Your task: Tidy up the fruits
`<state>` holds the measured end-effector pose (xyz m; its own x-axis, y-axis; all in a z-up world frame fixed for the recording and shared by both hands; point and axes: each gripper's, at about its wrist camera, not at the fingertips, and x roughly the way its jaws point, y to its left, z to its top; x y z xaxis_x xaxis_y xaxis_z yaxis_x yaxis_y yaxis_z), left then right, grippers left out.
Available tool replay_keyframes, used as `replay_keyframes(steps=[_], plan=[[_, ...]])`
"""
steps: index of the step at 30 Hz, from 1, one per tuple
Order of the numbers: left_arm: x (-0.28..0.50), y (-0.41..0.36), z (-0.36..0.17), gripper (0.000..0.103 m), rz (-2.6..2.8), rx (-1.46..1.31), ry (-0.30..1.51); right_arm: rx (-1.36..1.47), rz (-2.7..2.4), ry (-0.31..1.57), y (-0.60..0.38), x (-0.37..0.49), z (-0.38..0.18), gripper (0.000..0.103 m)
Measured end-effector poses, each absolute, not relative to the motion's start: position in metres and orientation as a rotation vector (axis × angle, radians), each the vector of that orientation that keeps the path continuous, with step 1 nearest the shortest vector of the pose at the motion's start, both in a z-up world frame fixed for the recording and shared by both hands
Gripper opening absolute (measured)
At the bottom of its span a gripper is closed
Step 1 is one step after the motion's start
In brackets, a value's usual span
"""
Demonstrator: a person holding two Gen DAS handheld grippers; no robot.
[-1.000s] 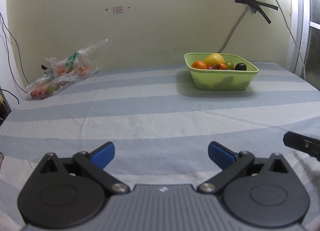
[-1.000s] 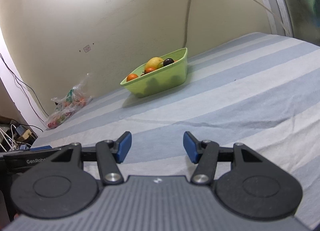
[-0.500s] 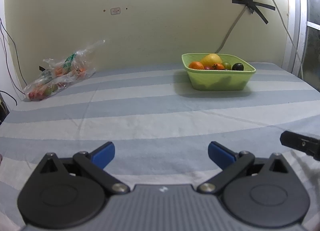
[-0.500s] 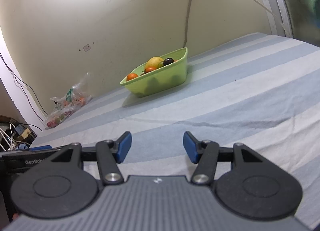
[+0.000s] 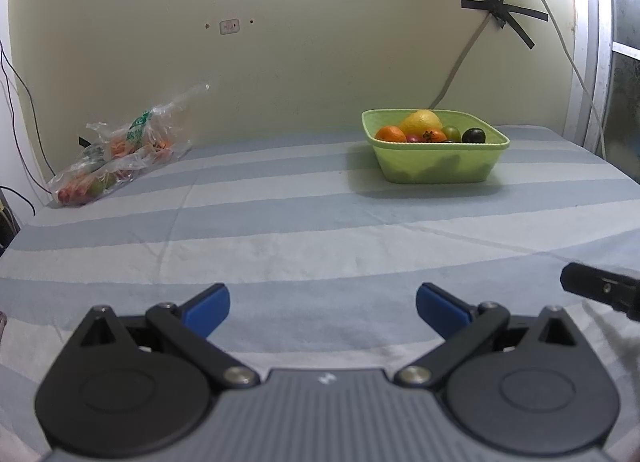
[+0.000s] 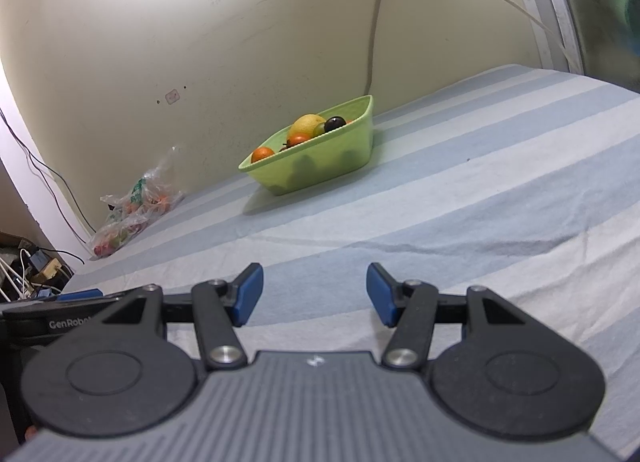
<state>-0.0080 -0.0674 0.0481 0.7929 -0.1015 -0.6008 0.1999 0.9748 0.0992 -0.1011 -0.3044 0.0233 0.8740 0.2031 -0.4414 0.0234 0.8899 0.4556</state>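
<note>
While a green bowl point(image 5: 436, 160) of fruit sits by the wall, the left gripper point(image 5: 322, 306) and right gripper point(image 6: 315, 294) hover jaws apart, empty, over the striped worktop point(image 5: 280, 230).

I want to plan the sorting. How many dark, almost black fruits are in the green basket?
1. The dark fruit lies at the right end of the green basket, beside a small green fruit. More may be hidden below the rim.

Lime-green basket point(image 5: 436, 166), blue-and-white striped cloth point(image 5: 280, 222), pale yellow wall point(image 5: 300, 42)
</note>
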Motion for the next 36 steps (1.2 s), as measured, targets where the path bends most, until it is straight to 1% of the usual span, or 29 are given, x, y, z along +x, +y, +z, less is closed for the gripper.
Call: replay_keyframes(steps=[36], plan=[[-0.0005, -0.0706, 0.0426, 0.103, -0.152, 0.180, 0.687, 0.472, 0.089, 0.501, -0.3047, -0.1020, 0.0242, 0.060]])
